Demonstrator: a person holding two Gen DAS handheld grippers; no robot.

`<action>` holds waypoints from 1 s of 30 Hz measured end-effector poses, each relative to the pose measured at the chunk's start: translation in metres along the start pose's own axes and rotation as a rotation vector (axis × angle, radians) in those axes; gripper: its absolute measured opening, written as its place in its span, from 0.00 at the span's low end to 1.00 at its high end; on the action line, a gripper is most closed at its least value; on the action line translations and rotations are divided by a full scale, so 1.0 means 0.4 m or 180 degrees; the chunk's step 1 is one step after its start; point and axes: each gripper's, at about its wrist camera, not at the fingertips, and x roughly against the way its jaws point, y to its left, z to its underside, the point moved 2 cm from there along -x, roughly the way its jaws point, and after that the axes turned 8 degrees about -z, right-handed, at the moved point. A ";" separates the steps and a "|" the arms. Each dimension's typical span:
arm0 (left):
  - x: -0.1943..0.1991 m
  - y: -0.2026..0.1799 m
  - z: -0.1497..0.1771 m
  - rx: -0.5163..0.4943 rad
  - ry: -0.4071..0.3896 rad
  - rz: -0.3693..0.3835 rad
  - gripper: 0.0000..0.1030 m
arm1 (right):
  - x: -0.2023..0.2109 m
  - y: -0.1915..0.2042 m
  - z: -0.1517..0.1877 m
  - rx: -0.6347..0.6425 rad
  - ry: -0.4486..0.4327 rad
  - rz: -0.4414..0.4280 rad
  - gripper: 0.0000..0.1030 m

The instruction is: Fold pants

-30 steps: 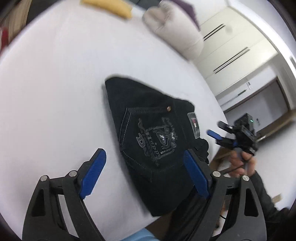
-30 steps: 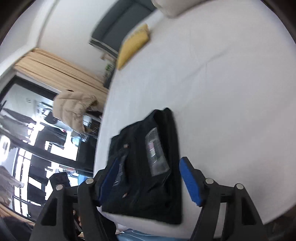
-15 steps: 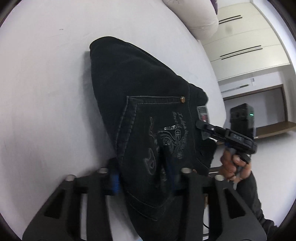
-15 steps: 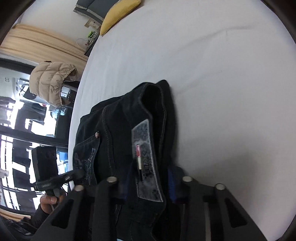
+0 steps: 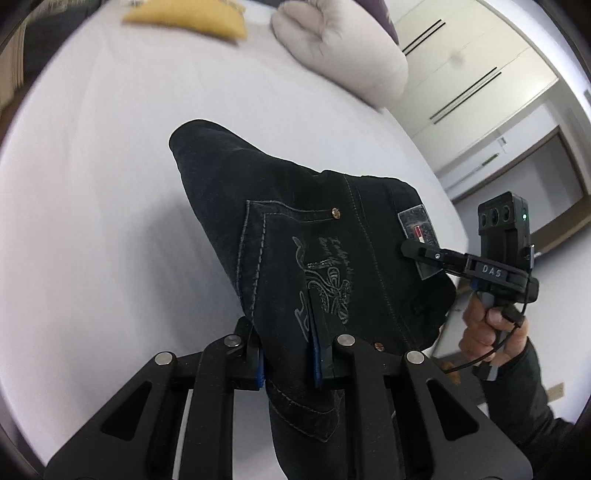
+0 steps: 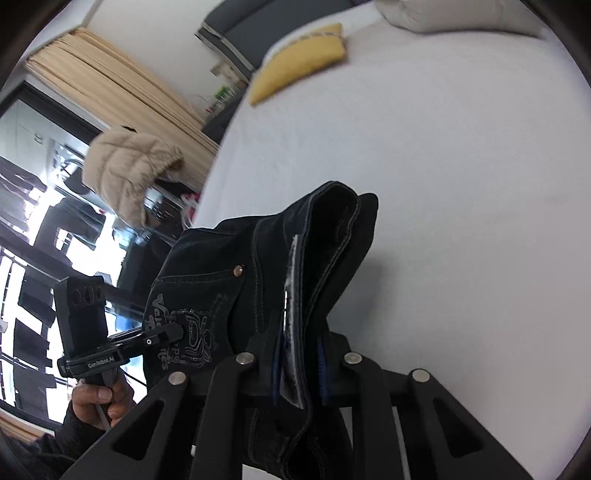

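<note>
Black pants [image 5: 325, 236]: pinched by left tool [image 5: 286, 354] and right tool [image 6: 299, 369], both just closed. Wardrobe [image 5: 476, 70] left view only; curtain [image 6: 122, 81] right view only.

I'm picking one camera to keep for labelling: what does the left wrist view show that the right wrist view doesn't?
Only the left wrist view: white wardrobe doors and the right gripper biting the waistband patch.

Only the right wrist view: tan curtains, a beige puffer jacket and the left gripper.

Both: the folded black pants clamped in that camera's own jaws, the white bed, the yellow cushion and a pale pillow.
</note>
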 end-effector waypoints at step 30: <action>0.186 0.213 -0.046 0.0019 -0.1645 -0.1378 0.98 | -0.228 0.107 -0.108 0.0384 -0.0670 0.0986 0.71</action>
